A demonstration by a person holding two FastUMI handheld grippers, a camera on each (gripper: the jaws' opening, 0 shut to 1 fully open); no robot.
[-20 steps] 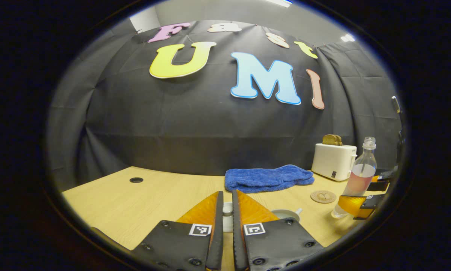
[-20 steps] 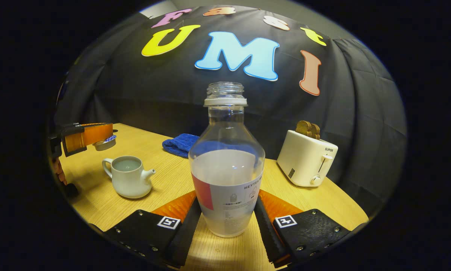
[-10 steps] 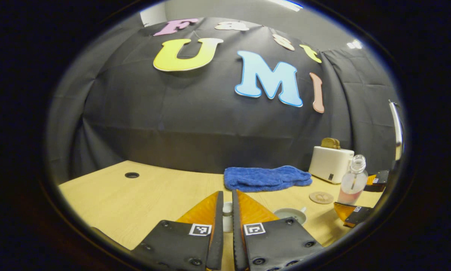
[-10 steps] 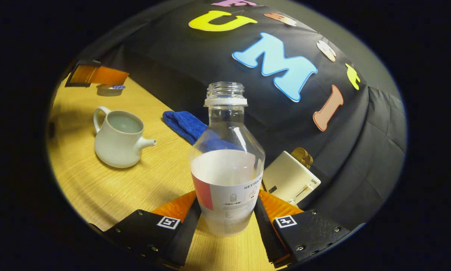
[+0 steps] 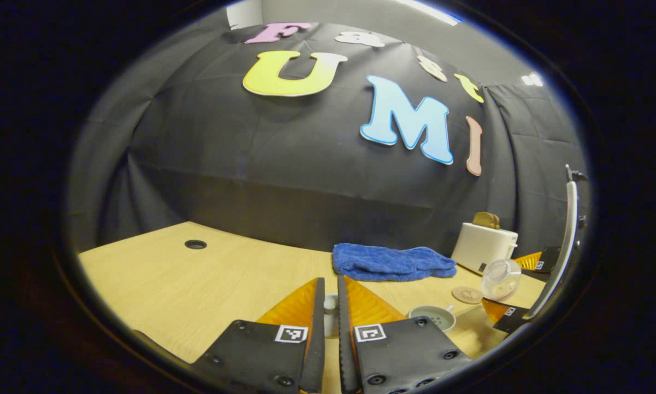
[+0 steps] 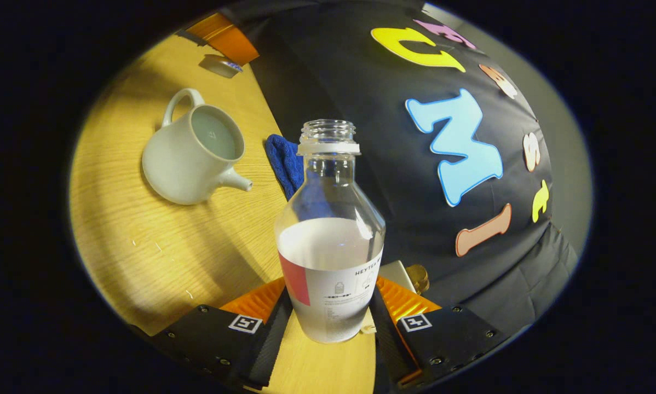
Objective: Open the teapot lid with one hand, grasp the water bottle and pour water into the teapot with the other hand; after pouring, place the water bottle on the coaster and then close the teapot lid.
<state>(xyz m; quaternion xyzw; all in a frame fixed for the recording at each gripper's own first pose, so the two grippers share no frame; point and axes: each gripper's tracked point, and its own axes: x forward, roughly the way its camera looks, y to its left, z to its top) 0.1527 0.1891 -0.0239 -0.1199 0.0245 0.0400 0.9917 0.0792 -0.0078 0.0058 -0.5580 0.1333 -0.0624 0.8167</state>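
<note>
My right gripper (image 6: pixel 331 282) is shut on the clear, uncapped water bottle (image 6: pixel 331 241), which is about half full and tilted steeply towards the white teapot (image 6: pixel 194 150). The teapot stands open on the wooden table, liquid showing inside it, spout pointing at the bottle. In the left gripper view the bottle (image 5: pixel 500 279) leans mouth-first above and to the right of the teapot (image 5: pixel 433 317). My left gripper (image 5: pixel 331 280) is shut on the knob of the teapot lid (image 5: pixel 331 316), held in the air left of the pot. A round coaster (image 5: pixel 466 295) lies beyond the teapot.
A folded blue towel (image 5: pixel 393 261) lies at the back of the table (image 5: pixel 196 290), with a white toaster (image 5: pixel 484 246) holding bread to its right. A cable hole (image 5: pixel 195 244) sits at the far left of the tabletop.
The right gripper has rolled the bottle over from upright and brought it nearer the teapot. The left gripper keeps the lid and has shifted slightly.
</note>
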